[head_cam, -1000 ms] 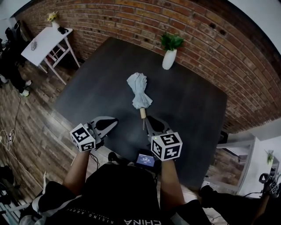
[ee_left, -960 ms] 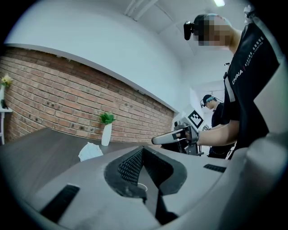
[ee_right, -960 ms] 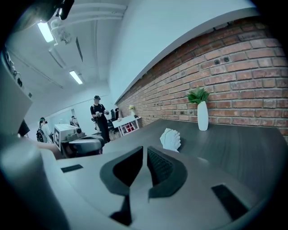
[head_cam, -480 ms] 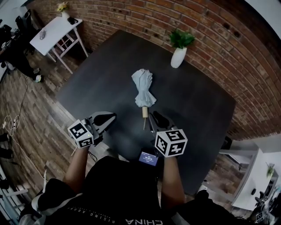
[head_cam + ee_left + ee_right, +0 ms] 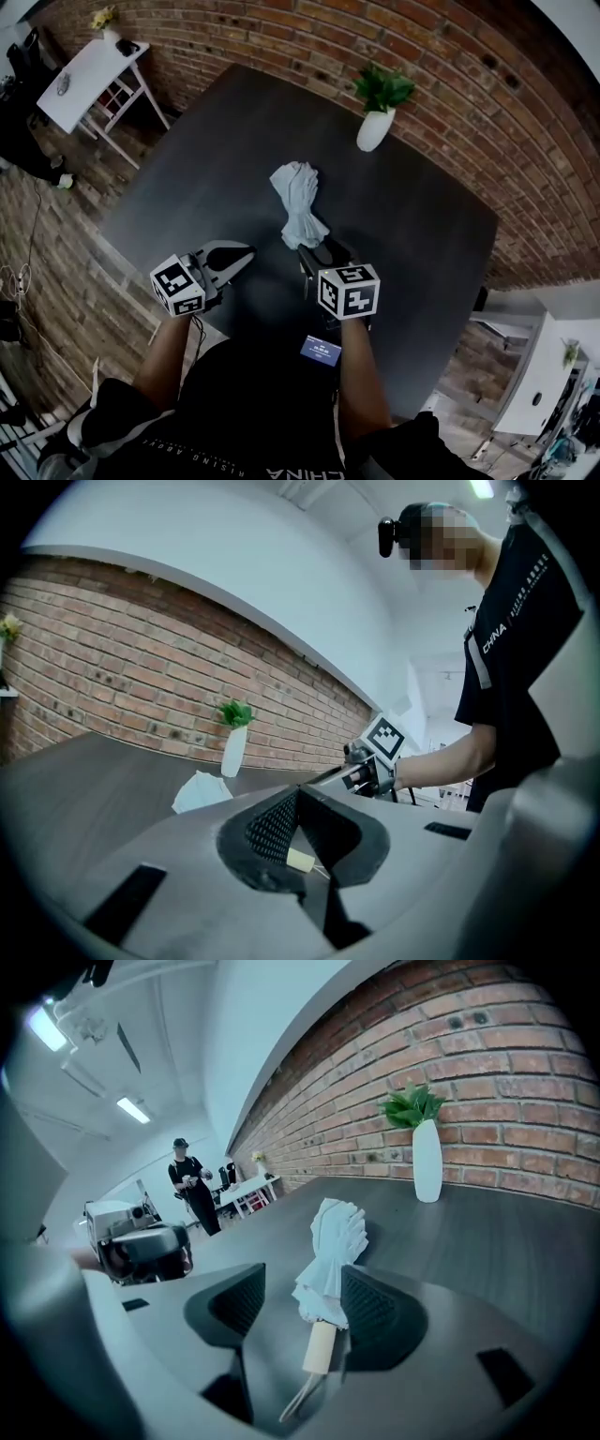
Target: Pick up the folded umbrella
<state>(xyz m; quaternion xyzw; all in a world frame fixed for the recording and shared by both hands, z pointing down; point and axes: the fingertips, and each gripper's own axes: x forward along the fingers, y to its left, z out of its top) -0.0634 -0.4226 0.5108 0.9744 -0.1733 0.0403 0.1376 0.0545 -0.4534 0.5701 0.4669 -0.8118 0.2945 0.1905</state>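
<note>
Vase [image 5: 372,131] with plant [image 5: 380,89] beyond folded umbrella [image 5: 300,202], near brick wall [image 5: 281,37].

Umbrella [image 5: 300,204] canopy pale blue-white, handle [image 5: 319,1346] light beige. Table [image 5: 206,159] dark charcoal, plain. Wall [image 5: 309,42] red-brown brick with pale mortar lines. Vase [image 5: 371,129] white, plant [image 5: 382,89] green. Left gripper [image 5: 298,797] – pale grey shell, black mesh-textured pads; its cube [image 5: 178,285] white with black square markers. Floor [image 5: 56,253] brown wood planks. Shirt [image 5: 253,403] black – white lettering.
</note>
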